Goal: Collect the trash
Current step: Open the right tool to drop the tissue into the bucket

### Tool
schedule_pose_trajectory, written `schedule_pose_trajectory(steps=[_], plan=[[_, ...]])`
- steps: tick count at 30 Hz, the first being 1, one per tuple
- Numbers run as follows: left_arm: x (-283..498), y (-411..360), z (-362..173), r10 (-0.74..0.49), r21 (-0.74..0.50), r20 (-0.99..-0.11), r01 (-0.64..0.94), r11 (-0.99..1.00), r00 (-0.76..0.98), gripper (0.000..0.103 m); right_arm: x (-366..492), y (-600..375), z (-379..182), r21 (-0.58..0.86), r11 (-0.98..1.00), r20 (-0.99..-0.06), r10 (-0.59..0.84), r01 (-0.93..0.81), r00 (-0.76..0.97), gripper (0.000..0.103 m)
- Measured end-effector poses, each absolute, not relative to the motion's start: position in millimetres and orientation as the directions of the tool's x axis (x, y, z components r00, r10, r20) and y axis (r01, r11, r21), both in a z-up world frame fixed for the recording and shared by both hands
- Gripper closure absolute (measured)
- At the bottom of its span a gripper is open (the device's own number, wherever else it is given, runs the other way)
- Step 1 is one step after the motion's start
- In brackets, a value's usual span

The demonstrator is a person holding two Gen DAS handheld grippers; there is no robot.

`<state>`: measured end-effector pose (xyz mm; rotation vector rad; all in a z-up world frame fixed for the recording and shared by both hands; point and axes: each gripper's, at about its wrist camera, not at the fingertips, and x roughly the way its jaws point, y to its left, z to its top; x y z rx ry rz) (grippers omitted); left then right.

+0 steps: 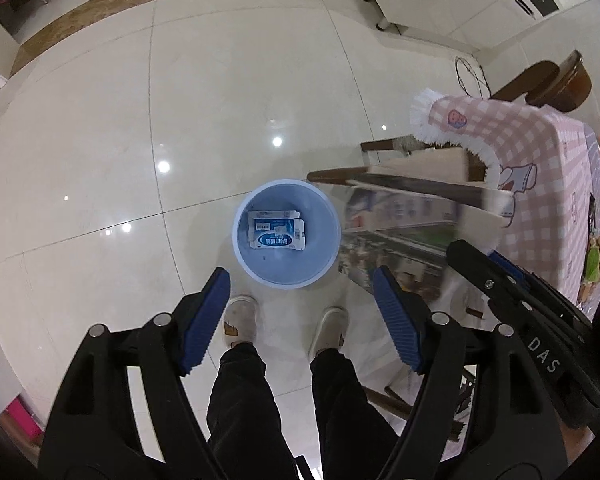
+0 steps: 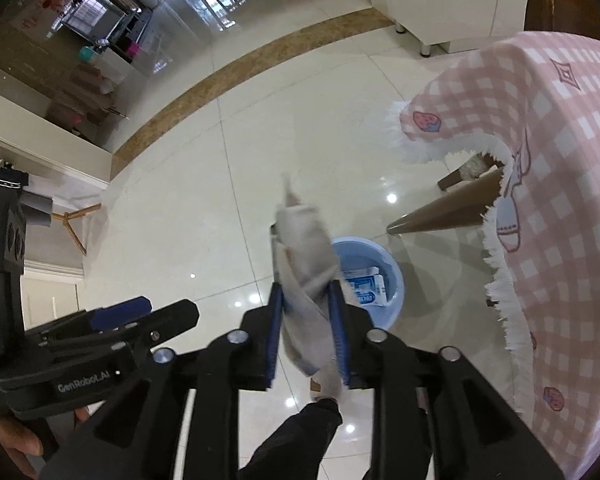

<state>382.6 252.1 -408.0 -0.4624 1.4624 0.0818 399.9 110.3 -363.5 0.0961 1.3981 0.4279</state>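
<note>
A light blue bin [image 1: 287, 234] stands on the tiled floor with a flattened blue-and-white carton [image 1: 277, 234] lying in it. My left gripper [image 1: 302, 312] is open and empty, held above the bin's near rim. My right gripper [image 2: 307, 328] is shut on a crumpled grey-white paper wrapper [image 2: 306, 264], held above and left of the bin [image 2: 374, 280], where the carton [image 2: 366, 288] shows too. The right gripper's black body also shows at the right edge of the left wrist view [image 1: 512, 296].
A table with a pink checked, white-fringed cloth [image 1: 540, 152] stands to the right of the bin, also in the right wrist view [image 2: 552, 184]. Wooden chair legs [image 1: 400, 184] reach toward the bin. The person's slippered feet [image 1: 242, 320] stand just behind it.
</note>
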Motion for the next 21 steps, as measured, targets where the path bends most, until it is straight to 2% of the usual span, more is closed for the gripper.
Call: schedule_pose_trajectory(steps=[7, 12, 17, 21], plan=[[378.0, 246.4, -388.7, -0.208, -0.249, -0.966, -0.355, 0.901, 0.151, 0.030, 397.1, 97.5, -344.3, 0.324, 0.912, -0.920, 0.366, -0.251, 0.140, 0.075], [383.0, 212.4, -355.4, -0.196, -0.255, -0.958, -0.307, 0.917, 0.209, 0.030, 396.1, 62.8, -313.9, 0.345, 0.912, -0.900, 0.388, -0.222, 0.197, 0.075], [400.1, 141.9, -307.8, -0.211, -0.270, -0.930, -0.168, 0.948, 0.300, 0.030, 391.9, -8.9, -263.1, 0.345, 0.923, -0.861, 0.384, -0.172, 0.334, 0.074], [415.1, 64.5, -281.0, -0.277, -0.301, -0.904, -0.023, 0.953, 0.326, 0.030, 378.8, -90.1, -231.1, 0.311, 0.947, -0.835, 0.314, -0.082, 0.451, 0.070]])
